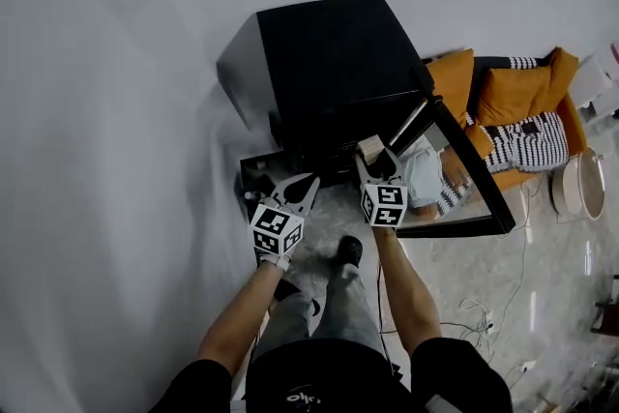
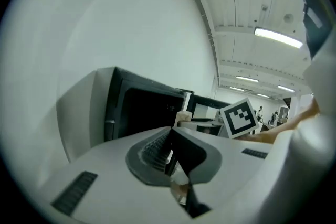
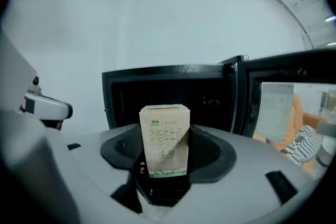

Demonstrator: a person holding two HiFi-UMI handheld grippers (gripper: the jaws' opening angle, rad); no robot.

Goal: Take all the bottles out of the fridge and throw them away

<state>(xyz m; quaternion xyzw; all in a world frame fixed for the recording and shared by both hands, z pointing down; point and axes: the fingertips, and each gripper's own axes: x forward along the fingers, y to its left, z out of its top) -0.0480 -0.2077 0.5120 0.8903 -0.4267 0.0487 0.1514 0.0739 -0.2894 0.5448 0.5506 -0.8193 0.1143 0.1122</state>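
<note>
A black mini fridge (image 1: 329, 63) stands against the white wall with its mirrored door (image 1: 464, 189) swung open to the right. My right gripper (image 1: 379, 158) is in front of the opening, shut on a small beige milk carton (image 3: 164, 139) that stands upright between its jaws; the carton (image 1: 370, 148) also shows in the head view. The fridge's dark inside (image 3: 173, 92) lies just behind it, and no bottle shows there. My left gripper (image 1: 308, 181) hangs lower left of the right one, its jaws together with nothing held (image 2: 172, 131).
An orange sofa (image 1: 522, 111) with striped cushions stands right of the fridge door. Beside it is a round white basket (image 1: 580, 184). Cables (image 1: 484, 314) trail over the pale floor at lower right. The person's legs and black shoe (image 1: 348, 251) are below the grippers.
</note>
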